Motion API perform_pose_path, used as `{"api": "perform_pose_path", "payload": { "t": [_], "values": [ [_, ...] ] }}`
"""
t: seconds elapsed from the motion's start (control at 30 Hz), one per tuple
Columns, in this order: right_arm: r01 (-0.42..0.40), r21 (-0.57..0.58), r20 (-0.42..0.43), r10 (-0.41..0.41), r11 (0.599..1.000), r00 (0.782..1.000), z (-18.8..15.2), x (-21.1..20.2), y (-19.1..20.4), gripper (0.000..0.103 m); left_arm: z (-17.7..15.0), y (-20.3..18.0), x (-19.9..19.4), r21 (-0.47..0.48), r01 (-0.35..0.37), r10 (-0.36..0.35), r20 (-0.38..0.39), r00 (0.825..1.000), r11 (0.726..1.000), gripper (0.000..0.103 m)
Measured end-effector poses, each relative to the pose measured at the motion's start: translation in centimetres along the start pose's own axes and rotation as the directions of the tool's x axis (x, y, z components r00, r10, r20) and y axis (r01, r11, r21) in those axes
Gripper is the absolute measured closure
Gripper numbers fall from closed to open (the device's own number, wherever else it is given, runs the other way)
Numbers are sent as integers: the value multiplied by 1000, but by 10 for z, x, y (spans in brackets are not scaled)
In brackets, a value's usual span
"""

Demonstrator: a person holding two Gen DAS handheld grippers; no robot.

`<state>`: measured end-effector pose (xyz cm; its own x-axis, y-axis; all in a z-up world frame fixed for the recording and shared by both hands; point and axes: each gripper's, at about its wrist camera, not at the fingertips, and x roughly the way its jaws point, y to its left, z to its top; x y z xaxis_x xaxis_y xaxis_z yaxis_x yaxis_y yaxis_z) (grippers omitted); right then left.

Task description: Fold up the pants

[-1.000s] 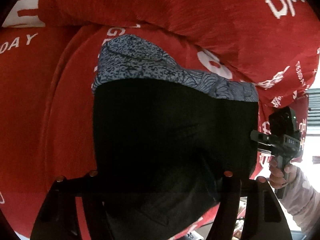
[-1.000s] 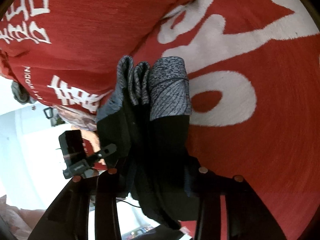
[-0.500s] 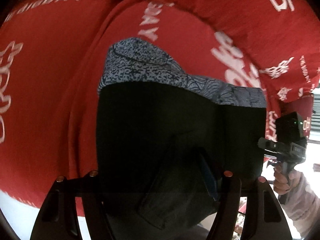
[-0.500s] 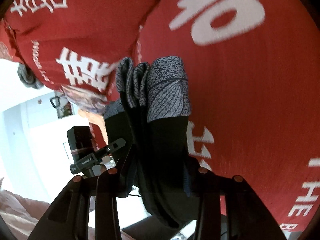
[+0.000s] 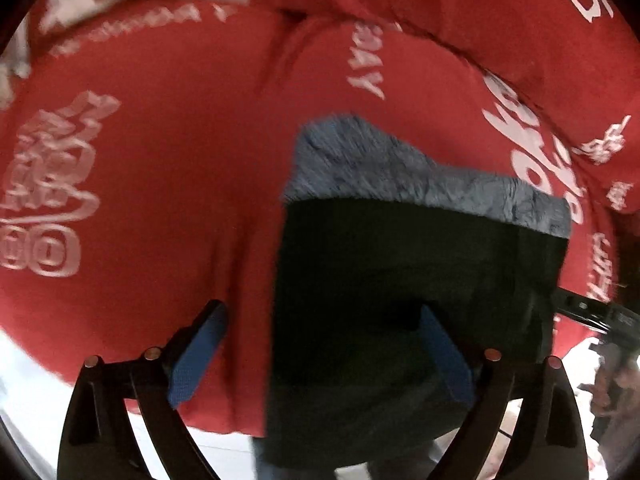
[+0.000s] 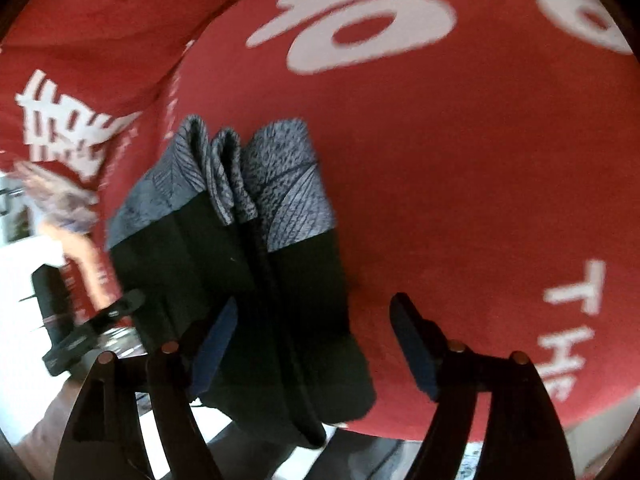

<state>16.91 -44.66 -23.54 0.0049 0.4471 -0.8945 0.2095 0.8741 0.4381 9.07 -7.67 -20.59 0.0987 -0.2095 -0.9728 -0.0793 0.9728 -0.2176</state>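
The folded black pants (image 5: 408, 304) with a grey patterned waistband lie on a red blanket with white lettering (image 5: 152, 168). In the right wrist view the pants (image 6: 256, 272) show as a stack of layers seen edge on. My left gripper (image 5: 320, 356) is open, its right blue pad against the pants and its left pad over bare blanket. My right gripper (image 6: 316, 344) is open, with the lower end of the folded stack lying between its pads. Neither holds the cloth.
The red blanket (image 6: 460, 184) covers a cushioned surface with a raised fold at the back (image 5: 480, 12). Its front edge drops to a pale floor (image 5: 36, 392). The other gripper's body shows at the side of each view (image 6: 68, 328).
Both grippers have opened and let go of the pants, which now rest on the blanket. Both have drawn back a little and the views are blurred by motion.
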Motion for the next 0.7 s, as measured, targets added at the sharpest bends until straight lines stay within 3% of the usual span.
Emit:
{"api": "perform_pose_path", "payload": {
  "t": [0.07,0.17,0.33,0.57,0.7],
  "values": [
    [73,-21,48,-72,997,996,-6,-15,12,23,3,-1,-17,12,-14,13,48,999,1000,7],
    [83,-33,83,-80,996,993,-20,-31,28,31,5,-4,-32,30,-47,44,80,996,998,7],
    [75,-15,43,-75,997,996,-39,-35,42,31,-10,-13,-31,84,-89,86,41,995,993,7],
    [182,-20,29,-181,983,983,-71,-39,59,31,-49,-21,-27,185,-105,112,-29,993,977,7],
    [192,9,59,-193,981,980,-94,-48,67,28,-65,-28,-29,246,-137,148,-28,989,959,7]
  ]
}}
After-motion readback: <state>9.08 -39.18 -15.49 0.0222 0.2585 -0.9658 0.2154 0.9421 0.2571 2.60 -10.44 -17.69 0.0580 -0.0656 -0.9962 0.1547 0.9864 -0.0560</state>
